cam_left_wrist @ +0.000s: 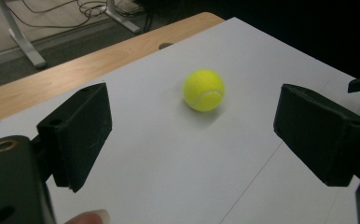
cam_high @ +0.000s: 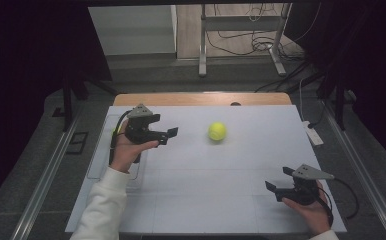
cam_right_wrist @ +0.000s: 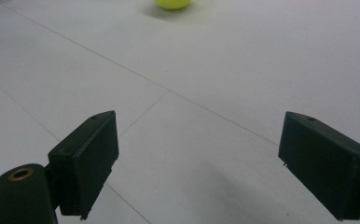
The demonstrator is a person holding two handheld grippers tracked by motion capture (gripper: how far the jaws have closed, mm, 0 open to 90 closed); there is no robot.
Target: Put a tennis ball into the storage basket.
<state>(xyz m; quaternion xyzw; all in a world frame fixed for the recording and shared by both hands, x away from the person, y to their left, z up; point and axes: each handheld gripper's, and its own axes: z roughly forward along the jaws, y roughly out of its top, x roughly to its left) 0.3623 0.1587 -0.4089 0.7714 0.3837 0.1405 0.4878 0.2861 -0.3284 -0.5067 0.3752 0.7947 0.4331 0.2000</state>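
A yellow-green tennis ball rests on the white board, a little right of centre toward the far edge. My left gripper is held above the board's left part, pointing right at the ball with a gap between them. Its jaws are open and empty; in the left gripper view the ball lies ahead between them. My right gripper sits low near the front right corner, pointing left, open with nothing in it. The ball's lower edge peeks in at the top of the right gripper view.
The white board lies on a wooden table whose far strip shows bare wood. A white block lies just off the board's right edge. Metal frame legs and cables lie on the floor beyond. Dark curtains close in both sides.
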